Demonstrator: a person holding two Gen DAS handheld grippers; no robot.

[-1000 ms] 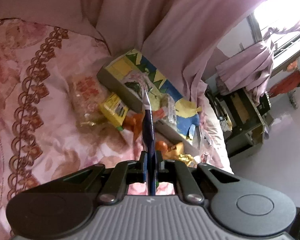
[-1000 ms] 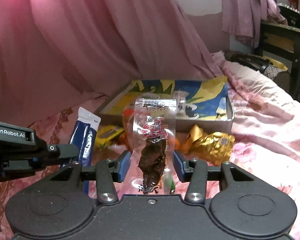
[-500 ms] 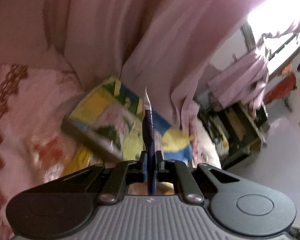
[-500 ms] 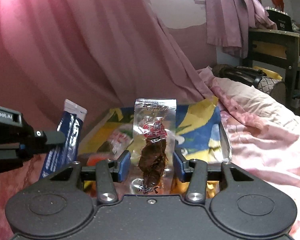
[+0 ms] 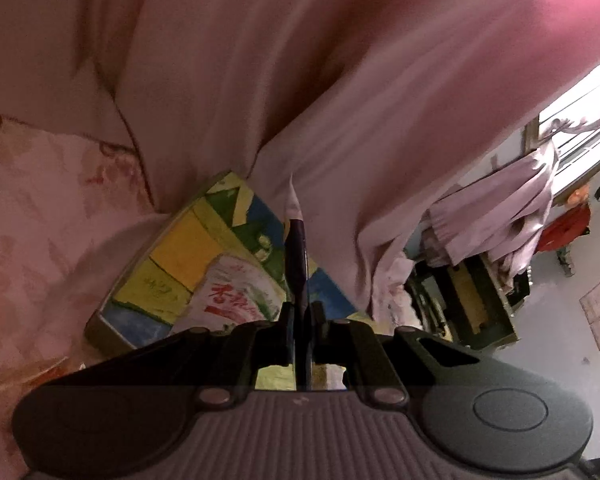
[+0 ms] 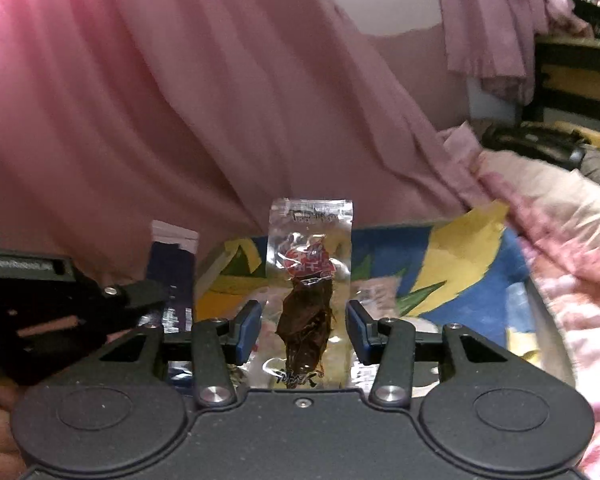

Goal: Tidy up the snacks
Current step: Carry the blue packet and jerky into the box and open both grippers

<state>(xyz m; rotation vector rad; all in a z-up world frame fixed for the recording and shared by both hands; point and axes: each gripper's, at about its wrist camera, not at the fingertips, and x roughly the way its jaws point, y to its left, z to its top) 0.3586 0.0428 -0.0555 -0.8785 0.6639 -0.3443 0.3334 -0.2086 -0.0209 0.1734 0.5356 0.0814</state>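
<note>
The left gripper (image 5: 300, 316) pinches a dark blue sachet (image 5: 296, 256) edge-on. The right gripper (image 6: 302, 320) grips a clear packet of dark snack (image 6: 310, 288), above the colourful box (image 6: 460, 264).

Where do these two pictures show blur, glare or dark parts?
Left wrist view: the window is burnt out white, the pink curtain smeared by motion, the left gripper body dark. Right wrist view: the curtain and bedding are blurred, the clear snack packet fairly sharp with glints.
</note>
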